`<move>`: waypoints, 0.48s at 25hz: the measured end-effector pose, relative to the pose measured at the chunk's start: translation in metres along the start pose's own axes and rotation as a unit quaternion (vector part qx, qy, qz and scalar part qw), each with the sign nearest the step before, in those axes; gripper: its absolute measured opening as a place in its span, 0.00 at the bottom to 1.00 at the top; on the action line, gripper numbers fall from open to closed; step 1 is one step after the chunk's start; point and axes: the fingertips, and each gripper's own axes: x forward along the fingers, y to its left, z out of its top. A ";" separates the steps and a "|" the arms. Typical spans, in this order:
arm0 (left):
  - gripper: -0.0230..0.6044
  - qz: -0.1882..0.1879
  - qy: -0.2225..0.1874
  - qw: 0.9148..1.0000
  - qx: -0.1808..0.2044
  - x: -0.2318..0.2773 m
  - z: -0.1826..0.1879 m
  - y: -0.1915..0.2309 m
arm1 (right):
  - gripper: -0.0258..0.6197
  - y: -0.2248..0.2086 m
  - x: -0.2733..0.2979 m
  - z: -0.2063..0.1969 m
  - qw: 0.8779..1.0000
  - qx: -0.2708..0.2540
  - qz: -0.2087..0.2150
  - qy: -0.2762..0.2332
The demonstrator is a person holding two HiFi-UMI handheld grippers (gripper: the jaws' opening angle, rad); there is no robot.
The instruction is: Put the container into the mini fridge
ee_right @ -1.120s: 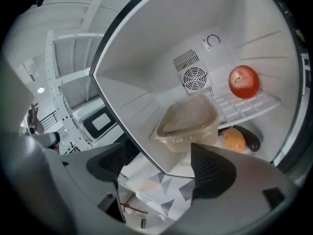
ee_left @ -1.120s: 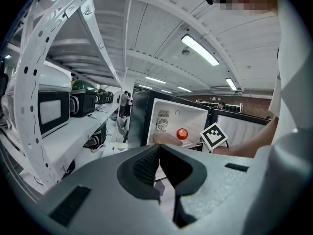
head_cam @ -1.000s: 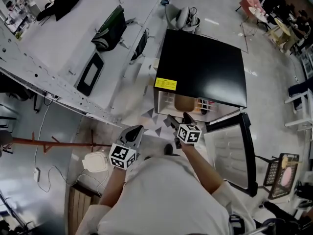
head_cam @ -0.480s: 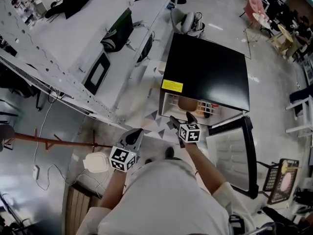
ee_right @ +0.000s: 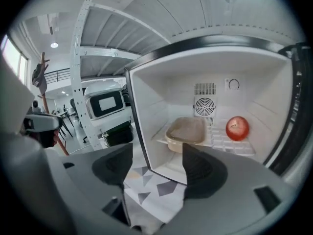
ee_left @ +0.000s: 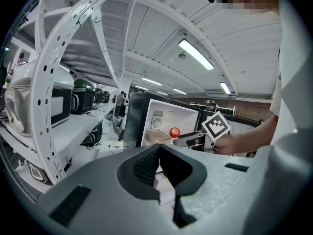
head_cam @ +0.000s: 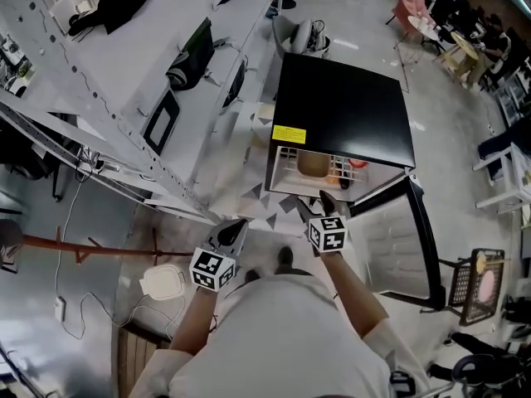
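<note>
Left tool [ee_left: 159, 153]: clenched, pads together, nothing between them. Right tool [ee_right: 156, 166]: released and empty, jaws apart but closing, just outside the open mini fridge [ee_right: 151, 102]. Fridge door [head_cam: 398, 247] swung wide to the right. Container [ee_right: 187, 132] sits inside on the left of the shelf [ee_right: 230, 143], with a red fruit [ee_right: 237, 128] to its right, not touching. Fan grille [ee_right: 204, 105] on the back wall.

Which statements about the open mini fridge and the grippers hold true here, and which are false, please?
1. The black mini fridge has its door open. True.
2. The beige plastic container sits on the fridge's white shelf. True.
3. The round red item lies on the floor. False: it rests on the shelf, beside the container.
4. The right gripper holds the container. False: its jaws are closing on nothing, outside the fridge.
</note>
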 end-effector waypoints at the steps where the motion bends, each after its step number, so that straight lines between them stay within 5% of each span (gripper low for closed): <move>1: 0.04 -0.008 -0.001 1.000 0.000 -0.001 -0.001 -0.003 | 0.52 0.000 -0.010 0.002 1.000 0.001 -0.007 -0.004; 12: 0.04 -0.096 -0.003 0.995 0.018 -0.001 -0.006 -0.037 | 0.31 0.001 -0.123 0.012 0.994 0.015 -0.085 -0.070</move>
